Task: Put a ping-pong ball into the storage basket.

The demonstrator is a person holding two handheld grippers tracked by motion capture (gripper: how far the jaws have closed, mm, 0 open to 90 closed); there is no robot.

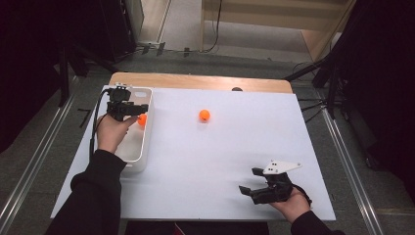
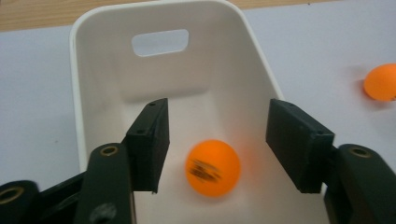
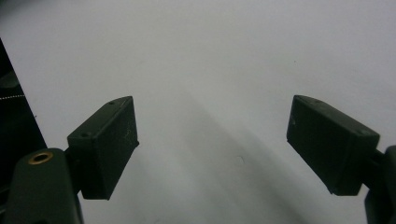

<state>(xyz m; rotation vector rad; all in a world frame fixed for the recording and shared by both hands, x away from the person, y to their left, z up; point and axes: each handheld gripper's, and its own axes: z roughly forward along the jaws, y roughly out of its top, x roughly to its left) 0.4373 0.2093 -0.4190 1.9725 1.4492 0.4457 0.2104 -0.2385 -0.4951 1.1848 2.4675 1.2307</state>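
Note:
An orange ball (image 2: 212, 168), blurred, sits between the spread jaws of my left gripper (image 2: 218, 116) over the inside of a white bin (image 2: 107, 70); neither pad touches it. From above, that gripper (image 1: 137, 112) hangs over the bin (image 1: 147, 147) at the table's left, with the ball (image 1: 142, 120) just at its tips. A second orange ball (image 1: 204, 115) lies on the white sheet to the right of the bin, also seen as a ball (image 2: 382, 82) at the right edge of the left gripper view. My right gripper (image 1: 248, 180) rests open near the front right, nothing between its jaws (image 3: 212, 121).
The white sheet (image 1: 220, 161) covers the table, with a strip of bare wood (image 1: 195, 81) along the far edge. The bin has a handle slot (image 2: 160, 42) in its far wall. Dark stands and cables sit on the floor around the table.

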